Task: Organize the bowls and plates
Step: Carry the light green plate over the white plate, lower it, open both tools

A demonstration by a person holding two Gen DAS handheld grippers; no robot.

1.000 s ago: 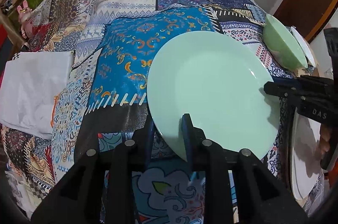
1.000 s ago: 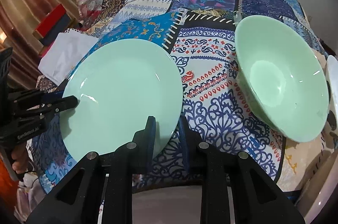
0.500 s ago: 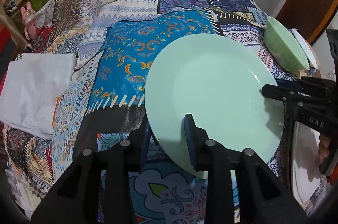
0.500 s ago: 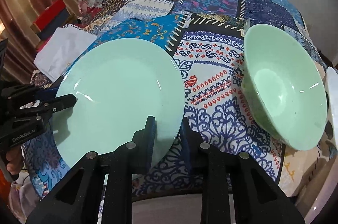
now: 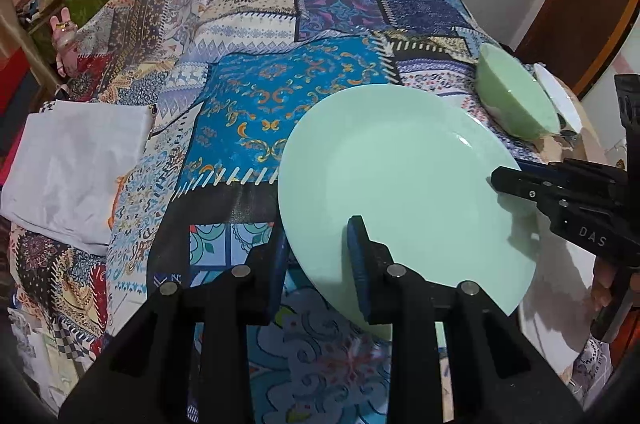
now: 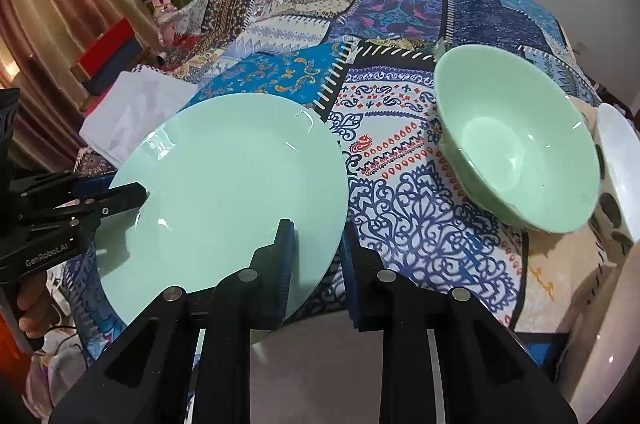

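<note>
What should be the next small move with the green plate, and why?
Probably keep lifting the green plate level. The left tool and right tool pinch opposite rim edges, it looks raised off the tablecloth, and the green bowl sits close beside it.

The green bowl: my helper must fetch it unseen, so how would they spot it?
On the patchwork tablecloth, look right of the flat mint-green plate. The deep, glossy pale-green bowl sits there tilted; unlike the white dish beside it, it is green.

Both grippers — left gripper (image 5: 318, 256), right gripper (image 6: 316, 256) — are matte black with blue pads, silver screws and white lettering.
</note>
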